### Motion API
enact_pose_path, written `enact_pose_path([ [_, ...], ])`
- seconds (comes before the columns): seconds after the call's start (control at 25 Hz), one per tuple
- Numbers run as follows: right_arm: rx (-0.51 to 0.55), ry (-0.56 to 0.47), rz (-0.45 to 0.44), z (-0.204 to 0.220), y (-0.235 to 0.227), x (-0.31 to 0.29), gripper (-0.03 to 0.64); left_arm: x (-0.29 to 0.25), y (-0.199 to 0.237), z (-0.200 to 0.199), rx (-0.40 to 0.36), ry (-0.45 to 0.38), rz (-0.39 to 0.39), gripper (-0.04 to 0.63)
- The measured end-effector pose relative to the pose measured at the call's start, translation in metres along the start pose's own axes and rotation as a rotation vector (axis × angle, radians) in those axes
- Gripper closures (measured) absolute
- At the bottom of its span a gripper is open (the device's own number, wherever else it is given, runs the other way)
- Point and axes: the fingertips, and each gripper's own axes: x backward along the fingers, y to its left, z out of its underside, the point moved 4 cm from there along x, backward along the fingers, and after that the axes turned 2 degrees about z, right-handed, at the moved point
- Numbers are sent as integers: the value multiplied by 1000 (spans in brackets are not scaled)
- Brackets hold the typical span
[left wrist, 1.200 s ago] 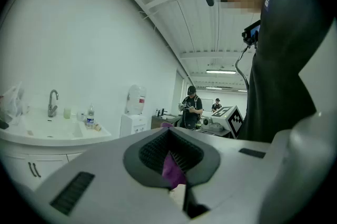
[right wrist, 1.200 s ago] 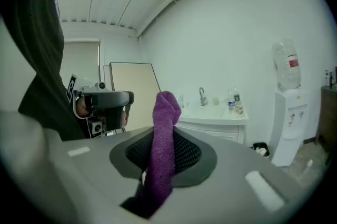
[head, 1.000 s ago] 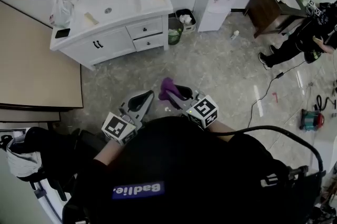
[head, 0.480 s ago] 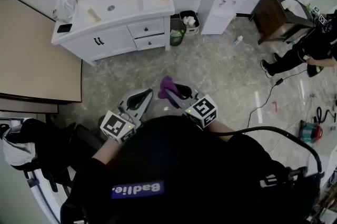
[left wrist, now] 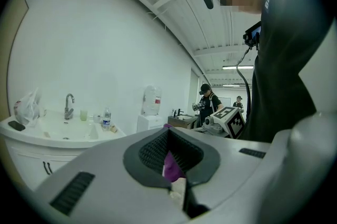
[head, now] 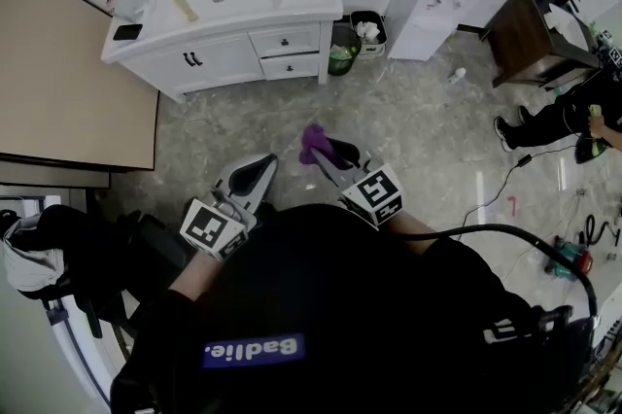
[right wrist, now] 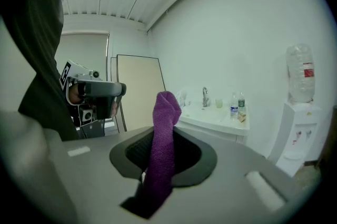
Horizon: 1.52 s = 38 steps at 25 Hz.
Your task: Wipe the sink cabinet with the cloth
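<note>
One cloth (right wrist: 162, 157) between right gripper (right wrist: 164, 136) fingers (right wrist: 192, 157)

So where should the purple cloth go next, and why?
Probably carry the right gripper forward toward the sink cabinet: its fingers already pinch the purple cloth, but floor separates it from the cabinet.
</note>
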Motion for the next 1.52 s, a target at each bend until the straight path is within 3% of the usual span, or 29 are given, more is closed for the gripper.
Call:
enact_pose_path([
  [0.16, 19, 35, 23, -6, -1, -51, 545, 8, 56, 3, 13, -5, 28, 604],
  [0.56, 120, 137, 139, -36, 0, -225, 545, 19, 244, 5, 83, -5, 168, 604],
  [0.76, 88, 166, 184, -26, -22, -273, 545, 8, 302, 26, 125, 13, 161, 604],
  [1.12, 62, 183, 146, 59, -94, -330, 545, -51, 349, 105, 129, -5, 95, 604],
  [1.32, 92, 200, 138, 132, -135, -374, 545, -87, 368, 185, 142, 35, 137, 604],
  [1.52, 121, 218, 155, 204, -173, -410, 545, -116, 410, 275, 151, 34, 85, 604],
])
